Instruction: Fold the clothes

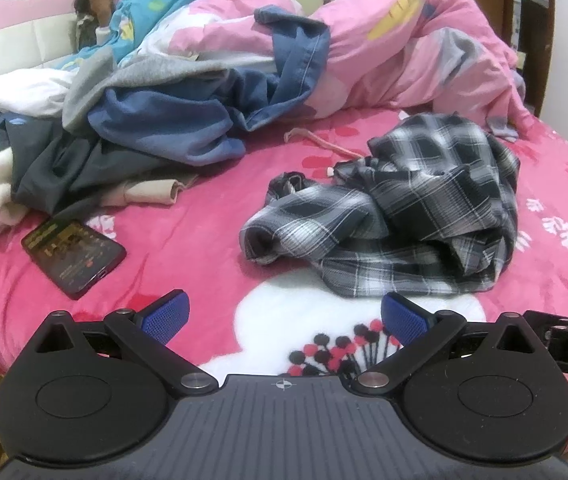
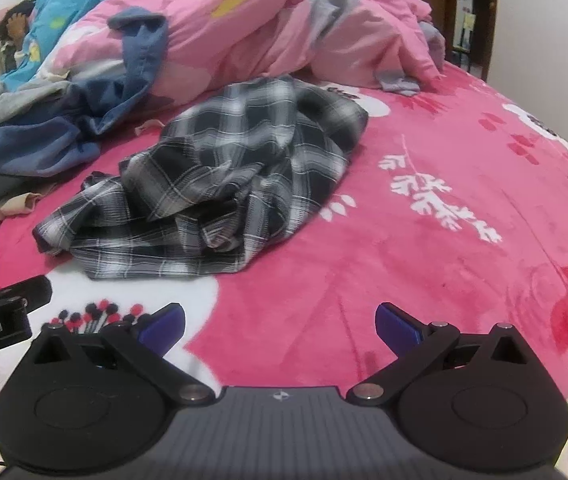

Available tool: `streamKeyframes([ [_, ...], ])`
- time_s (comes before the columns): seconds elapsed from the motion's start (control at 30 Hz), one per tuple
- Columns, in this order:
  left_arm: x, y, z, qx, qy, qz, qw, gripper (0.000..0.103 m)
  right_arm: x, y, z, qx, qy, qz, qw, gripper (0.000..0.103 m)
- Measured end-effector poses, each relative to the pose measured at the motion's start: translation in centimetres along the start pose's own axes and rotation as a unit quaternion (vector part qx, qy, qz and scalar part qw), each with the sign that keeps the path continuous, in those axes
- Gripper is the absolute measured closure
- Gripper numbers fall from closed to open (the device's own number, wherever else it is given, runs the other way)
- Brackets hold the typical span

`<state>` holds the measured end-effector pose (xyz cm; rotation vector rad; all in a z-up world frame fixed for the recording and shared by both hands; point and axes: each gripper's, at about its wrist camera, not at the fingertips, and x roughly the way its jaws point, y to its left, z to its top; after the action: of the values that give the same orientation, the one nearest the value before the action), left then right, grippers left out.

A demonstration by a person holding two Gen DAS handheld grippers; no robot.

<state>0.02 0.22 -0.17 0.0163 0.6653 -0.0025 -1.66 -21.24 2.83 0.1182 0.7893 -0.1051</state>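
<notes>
A crumpled black-and-white plaid shirt [image 1: 399, 216] lies in a heap on the pink blanket [image 1: 188, 236] that covers the bed, a little beyond both grippers and apart from them. The left gripper [image 1: 284, 312] hangs over the near edge of the blanket with its blue pads [image 1: 166, 312] spread wide and nothing between them — only the white patch with red and black dots shows in the gap. The right gripper [image 2: 280, 326] stands just as wide, released and empty, over bare pink blanket to the right of the shirt. To the far left a pile of other clothes [image 1: 132, 132] is bunched together: blue denim, grey and dark pieces, with something white and cream underneath. A phone [image 1: 74, 254] with a lit screen lies on the blanket at the near left, just in front of that pile. Along the far side a pink quilt [image 1: 403, 48] is rumpled into a long ridge, and a blue patterned cover [image 1: 156, 4] lies beyond it at the far left, where a person's dark hair and a raised hand [image 1: 102, 2] show — the rest is hidden under the bedding.
</notes>
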Motion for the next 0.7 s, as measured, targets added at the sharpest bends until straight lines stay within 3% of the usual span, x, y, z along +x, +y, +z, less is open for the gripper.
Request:
streamKeyframes([
  [0.43, 0.51, 0.89, -0.19, -0.008, 0.013, -0.016, 0.9997, 0.0, -0.11, 0.07, -0.07, 0.0, 0.003, -0.018, 1.0, 0.0],
  [0.7, 0.02, -0.01, -0.77, 0.024, 0.007, -0.014, 0.9996, 0.0, 0.01, 0.47, -0.05, -0.005, 0.003, -0.019, 1.0, 0.0],
])
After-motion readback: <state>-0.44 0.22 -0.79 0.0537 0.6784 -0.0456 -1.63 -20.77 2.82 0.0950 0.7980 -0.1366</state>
